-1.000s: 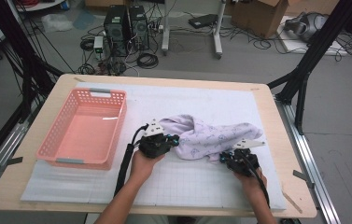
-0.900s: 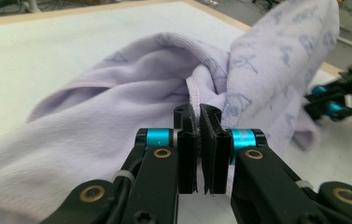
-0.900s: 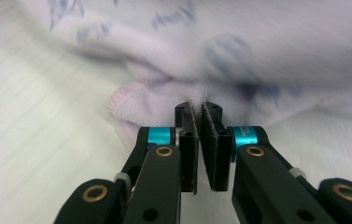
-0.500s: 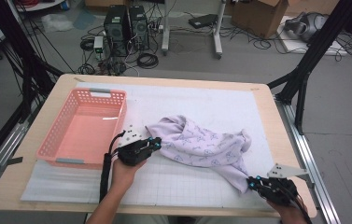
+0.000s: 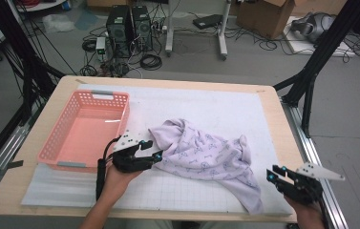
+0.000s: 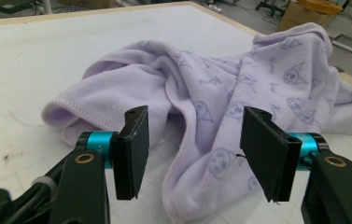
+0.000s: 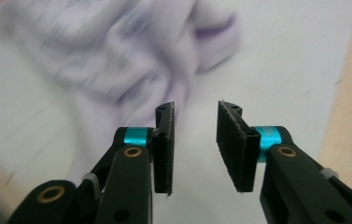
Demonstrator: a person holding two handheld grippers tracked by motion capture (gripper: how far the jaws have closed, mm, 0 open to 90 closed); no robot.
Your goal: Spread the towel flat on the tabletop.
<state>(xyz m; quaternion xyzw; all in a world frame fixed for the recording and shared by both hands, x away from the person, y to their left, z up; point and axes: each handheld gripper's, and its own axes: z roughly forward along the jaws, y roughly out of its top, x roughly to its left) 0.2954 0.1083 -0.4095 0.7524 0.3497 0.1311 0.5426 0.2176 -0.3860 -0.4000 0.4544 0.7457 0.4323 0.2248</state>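
A lilac towel (image 5: 201,155) with a small printed pattern lies crumpled on the white mat (image 5: 206,105), one corner trailing toward the front edge. My left gripper (image 5: 154,149) sits at the towel's left end, its jaws having just opened. In the left gripper view the towel (image 6: 239,79) lies slack behind and under the left gripper (image 6: 195,113), and neither pad presses on it. My right gripper (image 5: 271,172) hovers at the front right, just clear of the towel's trailing corner; its jaws have also just opened. The right gripper (image 7: 196,106) has bare mat in its gap, with the blurred towel (image 7: 117,51) beyond.
A pink plastic basket (image 5: 120,125) stands empty on the left of the table, close behind my left gripper. The wooden table edge (image 5: 282,124) runs along the right. Black frame legs, computers and cables are on the floor beyond.
Both grippers, shut on the towel a second ago, have drawn it out sideways and let go. The right hand moved far right toward the front edge; the left shifted left.
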